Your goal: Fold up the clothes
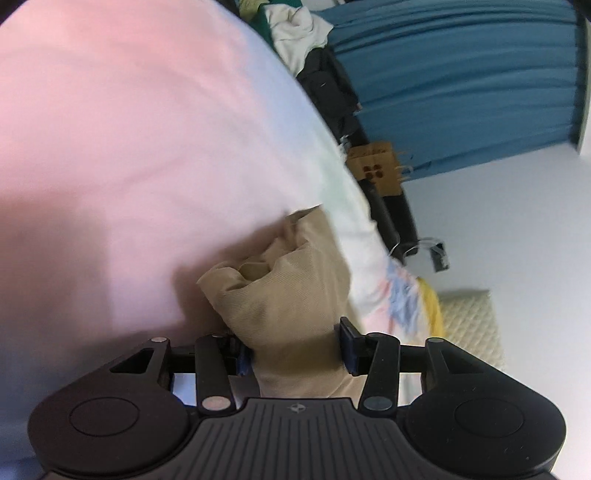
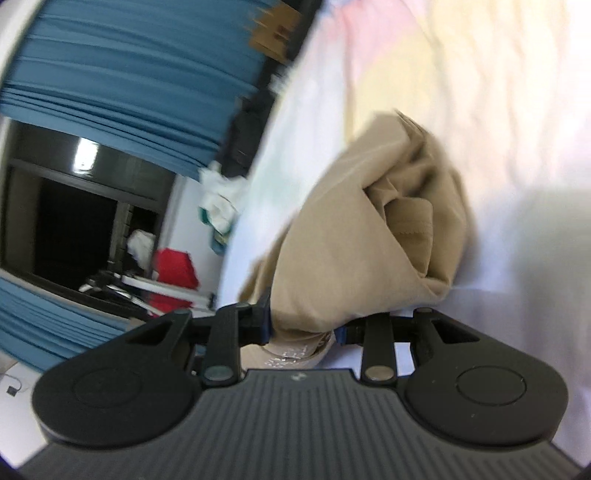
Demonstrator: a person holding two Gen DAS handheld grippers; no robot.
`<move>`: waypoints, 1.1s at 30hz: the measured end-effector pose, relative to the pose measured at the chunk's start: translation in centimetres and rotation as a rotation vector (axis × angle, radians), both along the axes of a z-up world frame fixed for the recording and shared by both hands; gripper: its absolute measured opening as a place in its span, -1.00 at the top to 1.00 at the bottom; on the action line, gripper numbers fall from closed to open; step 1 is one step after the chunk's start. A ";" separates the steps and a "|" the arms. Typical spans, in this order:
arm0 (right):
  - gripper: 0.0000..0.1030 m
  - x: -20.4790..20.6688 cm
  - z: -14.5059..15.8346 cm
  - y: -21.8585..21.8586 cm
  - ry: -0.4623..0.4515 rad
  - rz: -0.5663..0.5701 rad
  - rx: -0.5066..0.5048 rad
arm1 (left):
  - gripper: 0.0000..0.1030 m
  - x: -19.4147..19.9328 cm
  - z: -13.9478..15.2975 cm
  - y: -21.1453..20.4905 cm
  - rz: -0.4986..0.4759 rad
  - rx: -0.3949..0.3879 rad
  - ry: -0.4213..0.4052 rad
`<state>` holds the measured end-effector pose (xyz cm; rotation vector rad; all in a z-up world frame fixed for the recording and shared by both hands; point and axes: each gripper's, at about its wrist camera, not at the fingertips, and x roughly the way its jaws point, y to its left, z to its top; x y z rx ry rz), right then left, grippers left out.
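In the left wrist view, the left tongs (image 1: 295,349) are clamped on a bunched fold of a tan, finely ribbed cotton garment (image 1: 291,295), with the blue-padded fingers (image 1: 347,345) pressing the cloth from both sides. The garment hangs crumpled in front of a pale pink and white bed sheet (image 1: 147,129) that fills most of the frame. Beyond the bed edge are a blue pleated curtain (image 1: 461,81), a pile of white and dark clothes (image 1: 303,33) and a brown cardboard box (image 1: 376,166).

In the right wrist view, the right tongs (image 2: 304,326) grip another gathered part of the same tan garment (image 2: 369,229), which bulges in thick folds just ahead of the fingers, over the pale sheet (image 2: 498,110). To the left are the blue curtain (image 2: 129,74), a dark window (image 2: 74,229) and a red object (image 2: 173,273), too blurred to identify.
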<state>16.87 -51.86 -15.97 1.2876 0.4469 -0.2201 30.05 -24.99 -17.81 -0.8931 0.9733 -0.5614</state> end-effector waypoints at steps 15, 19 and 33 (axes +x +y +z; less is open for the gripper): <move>-0.32 -8.8 6.9 6.0 0.136 0.001 -0.440 | -0.82 -7.1 8.2 1.4 -0.139 0.410 -0.243; -0.32 -12.8 10.5 8.5 0.062 0.010 -0.652 | -0.89 -12.0 12.2 2.6 -0.154 0.475 -0.364; -0.74 -19.3 14.0 16.1 0.019 0.081 -0.911 | -0.97 -29.8 21.7 9.0 -0.088 0.713 -0.734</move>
